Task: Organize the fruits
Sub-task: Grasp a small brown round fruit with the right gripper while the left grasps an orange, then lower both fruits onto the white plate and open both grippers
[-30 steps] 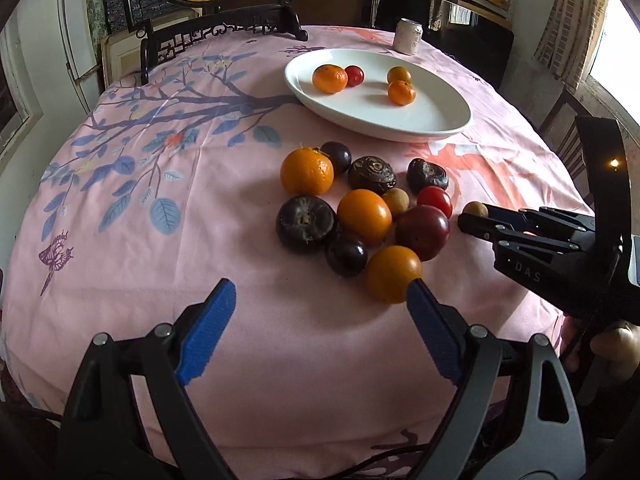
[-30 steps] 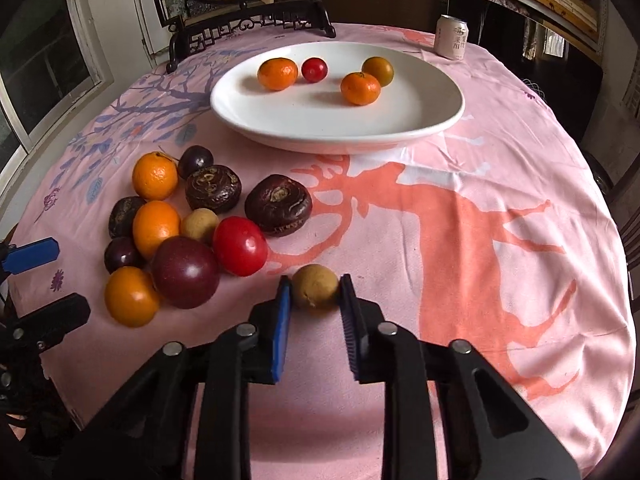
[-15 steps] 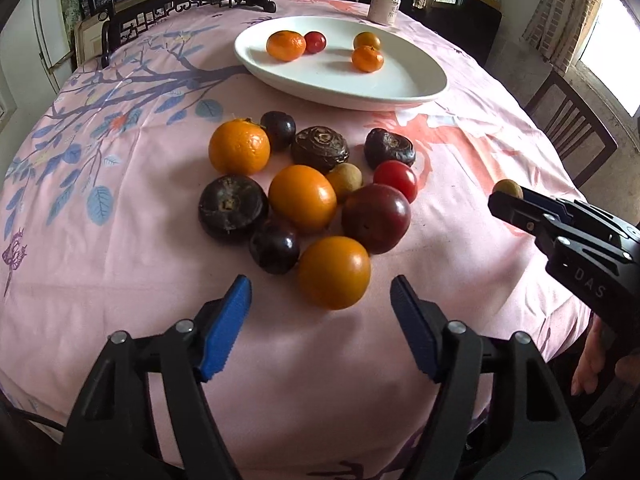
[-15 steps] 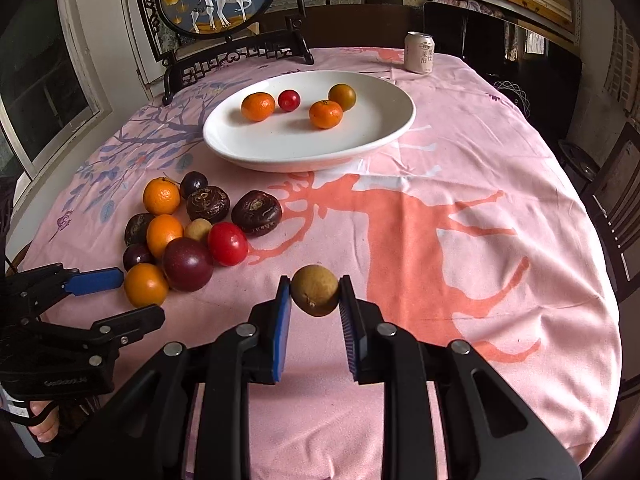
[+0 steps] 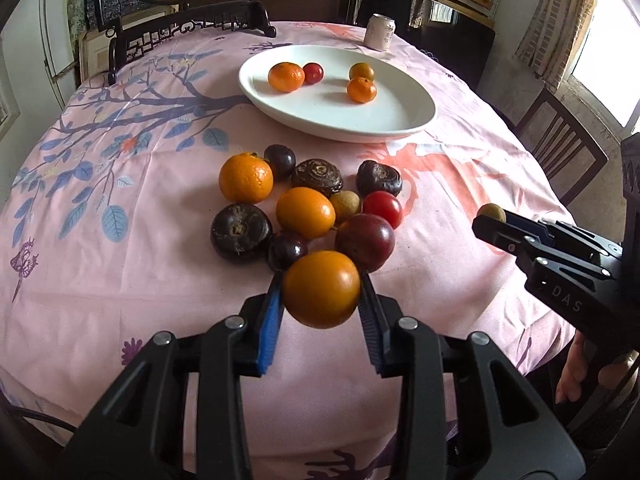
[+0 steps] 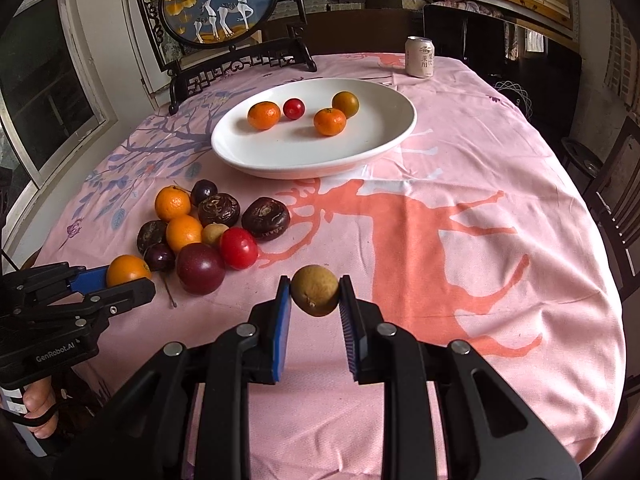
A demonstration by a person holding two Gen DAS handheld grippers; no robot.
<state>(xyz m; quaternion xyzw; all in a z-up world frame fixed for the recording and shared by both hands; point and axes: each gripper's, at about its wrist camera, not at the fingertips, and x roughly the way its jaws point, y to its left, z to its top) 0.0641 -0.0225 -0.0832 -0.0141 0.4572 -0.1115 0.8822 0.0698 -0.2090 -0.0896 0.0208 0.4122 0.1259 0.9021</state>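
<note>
Since a second ago the left hand-held gripper (image 5: 321,292) has closed its blue pads on the orange fruit (image 5: 321,289) at the near edge of the pile (image 5: 308,208), having stood open before. Right hand-held gripper (image 6: 315,292) still clamps the small brown fruit (image 6: 315,290), now lifted above the pink worktop (image 6: 460,208). Four fruits lie in the white plate (image 6: 384,136), beyond the pile; a can (image 6: 419,57) stands behind it
</note>
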